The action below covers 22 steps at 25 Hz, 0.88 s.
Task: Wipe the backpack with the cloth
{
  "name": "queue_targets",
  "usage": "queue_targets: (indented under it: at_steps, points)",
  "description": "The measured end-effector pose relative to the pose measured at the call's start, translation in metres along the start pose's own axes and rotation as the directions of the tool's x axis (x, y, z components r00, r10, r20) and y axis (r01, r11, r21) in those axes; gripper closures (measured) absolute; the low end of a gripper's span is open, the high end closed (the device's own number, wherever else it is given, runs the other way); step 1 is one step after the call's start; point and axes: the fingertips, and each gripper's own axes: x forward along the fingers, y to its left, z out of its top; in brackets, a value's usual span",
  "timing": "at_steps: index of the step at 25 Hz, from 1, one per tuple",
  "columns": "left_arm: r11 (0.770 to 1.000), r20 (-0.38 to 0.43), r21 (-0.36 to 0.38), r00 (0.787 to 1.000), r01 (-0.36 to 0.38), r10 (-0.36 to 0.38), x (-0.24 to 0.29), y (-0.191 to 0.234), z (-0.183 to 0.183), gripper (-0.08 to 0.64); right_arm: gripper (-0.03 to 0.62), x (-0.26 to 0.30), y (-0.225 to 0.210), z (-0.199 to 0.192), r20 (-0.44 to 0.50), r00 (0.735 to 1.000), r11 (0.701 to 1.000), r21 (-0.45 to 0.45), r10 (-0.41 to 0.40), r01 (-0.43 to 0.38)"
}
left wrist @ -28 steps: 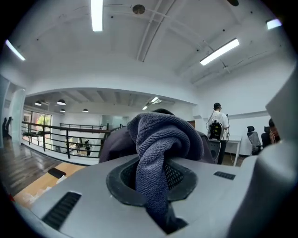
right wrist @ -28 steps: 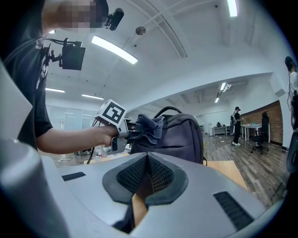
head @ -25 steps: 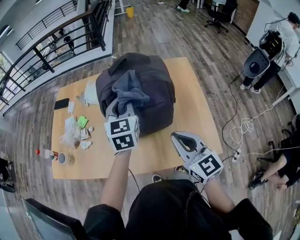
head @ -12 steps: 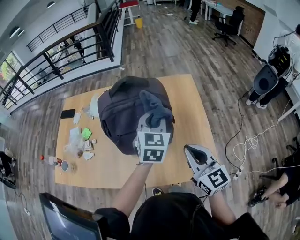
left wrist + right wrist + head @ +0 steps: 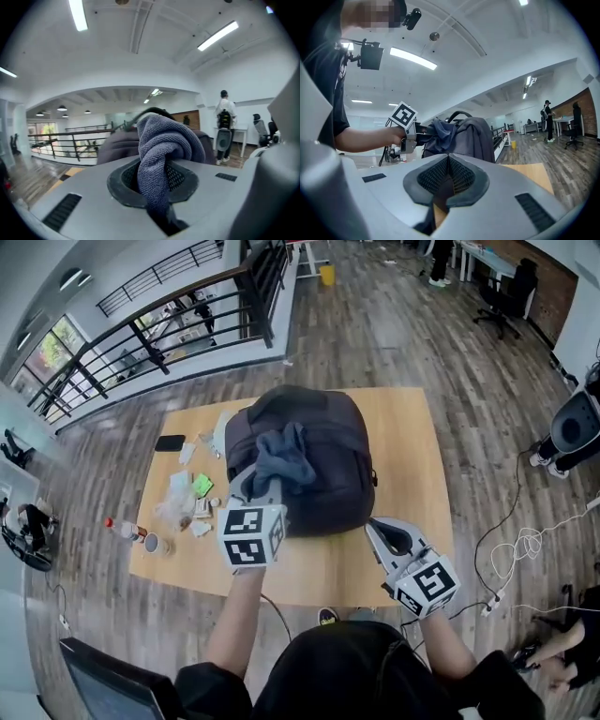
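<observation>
Worktop [image 5: 412, 427]: light wood, rectangular, set on a plank floor.

Backpack [image 5: 328, 460]: dark grey, laid at the middle of the worktop and reaching almost to the far edge. Its carry handle is seen arching over the top in the right gripper view [image 5: 476, 131].

Cloth [image 5: 281, 457]: grey-blue terry, bunched up and pressed on the backpack's upper face, on the side toward the worktop's left edge. In the left gripper view it [image 5: 161, 145] is seen folded over and running down between the pads.

Left tongs [image 5: 257, 476]: clenched on the cloth, with the tips held at the backpack's near-left part.

Right tongs [image 5: 384, 529]: clamped together with nothing between the pads [image 5: 461, 176]. They are held over the worktop's near edge toward the right corner, just beside the backpack; contact cannot be told.

Small items are grouped along the left edge: a black phone [image 5: 170, 442], a crumpled clear bag [image 5: 176, 507], a green packet [image 5: 202, 486] and a bottle [image 5: 124, 529] near the near-left corner.
</observation>
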Motion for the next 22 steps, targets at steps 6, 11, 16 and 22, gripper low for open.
queue_targets:
  at_steps: [6, 11, 16, 22]
  points:
    - [0.97, 0.011, -0.042, 0.971, -0.239, 0.24, -0.058, 0.107, 0.011, 0.508, 0.58, 0.021, 0.023, 0.0, -0.009, 0.995, 0.995, 0.012, 0.099, -0.099]
    - [0.949, 0.008, 0.02, 0.949, -0.316, 0.316, -0.078, 0.149, 0.012, 0.508, 0.58, 0.028, 0.037, 0.006, 0.021, 0.993, 0.993, 0.027, 0.114, -0.115]
    - [0.951, 0.088, 0.098, 0.954, -0.294, 0.286, -0.059, 0.192, 0.033, 0.508, 0.578, 0.037, 0.032, 0.001, -0.007, 1.0, 0.999, 0.042, 0.022, -0.022]
    - [0.987, 0.129, 0.1, 0.986, -0.124, 0.11, 0.01, 0.229, 0.048, 0.508, 0.426, 0.062, 0.034, -0.021, -0.066, 0.989, 0.986, 0.097, -0.132, 0.138]
